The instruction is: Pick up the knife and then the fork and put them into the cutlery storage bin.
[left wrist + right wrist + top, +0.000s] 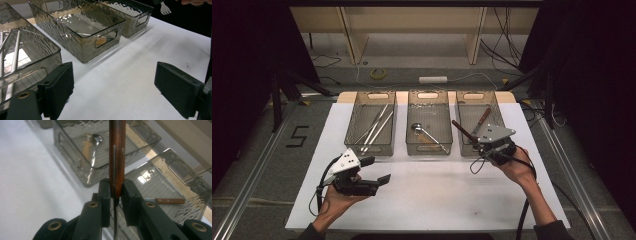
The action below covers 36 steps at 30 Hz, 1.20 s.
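Your right gripper point(115, 195) has its jaws clenched on the wooden-handled knife point(116, 155) above the right bin point(464, 117), apparently the last piece to sort, while your left gripper point(113, 91) hangs released over the table point(437, 200).

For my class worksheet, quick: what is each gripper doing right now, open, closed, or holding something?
Left gripper: open, nothing between its jaws.
Right gripper: closed on the wooden-handled knife.

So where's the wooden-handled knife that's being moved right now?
The knife is clamped by its wooden handle in the right gripper, at the near edge of the right-hand bin, where another knife already lies.
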### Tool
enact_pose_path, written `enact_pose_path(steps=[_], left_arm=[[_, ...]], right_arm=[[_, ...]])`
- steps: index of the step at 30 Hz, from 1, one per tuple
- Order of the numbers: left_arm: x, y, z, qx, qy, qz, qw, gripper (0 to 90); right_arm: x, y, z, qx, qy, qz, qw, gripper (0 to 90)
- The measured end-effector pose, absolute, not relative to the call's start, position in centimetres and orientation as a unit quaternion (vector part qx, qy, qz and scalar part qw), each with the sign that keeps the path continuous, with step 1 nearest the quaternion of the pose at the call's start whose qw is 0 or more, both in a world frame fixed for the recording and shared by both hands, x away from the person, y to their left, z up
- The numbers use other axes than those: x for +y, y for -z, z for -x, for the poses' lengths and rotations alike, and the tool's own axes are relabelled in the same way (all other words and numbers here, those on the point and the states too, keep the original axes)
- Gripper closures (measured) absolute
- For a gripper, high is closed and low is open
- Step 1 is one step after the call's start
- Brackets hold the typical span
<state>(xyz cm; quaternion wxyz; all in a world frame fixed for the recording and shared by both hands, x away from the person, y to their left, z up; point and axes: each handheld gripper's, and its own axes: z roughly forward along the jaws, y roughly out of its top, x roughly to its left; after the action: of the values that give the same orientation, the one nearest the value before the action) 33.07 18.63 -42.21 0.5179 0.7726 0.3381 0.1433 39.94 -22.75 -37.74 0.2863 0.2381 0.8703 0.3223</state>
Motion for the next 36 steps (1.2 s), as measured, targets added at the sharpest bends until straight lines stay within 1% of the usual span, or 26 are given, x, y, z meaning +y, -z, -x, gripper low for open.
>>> enact_pose_path(steps=[17, 36], left_arm=[[18.9, 42.4, -32.8, 0.337, -0.160, -0.774, 0.511, 15.5], [18.8, 42.5, -32.6, 0.338, -0.172, -0.770, 0.514, 15.5]], right_arm=[[-24.3, 36.4, -44.3, 0.856, -0.331, -0.302, 0.260, 79.0], [-24.5, 35.8, -47.8, 0.847, -0.323, -0.337, 0.256, 79.0]])
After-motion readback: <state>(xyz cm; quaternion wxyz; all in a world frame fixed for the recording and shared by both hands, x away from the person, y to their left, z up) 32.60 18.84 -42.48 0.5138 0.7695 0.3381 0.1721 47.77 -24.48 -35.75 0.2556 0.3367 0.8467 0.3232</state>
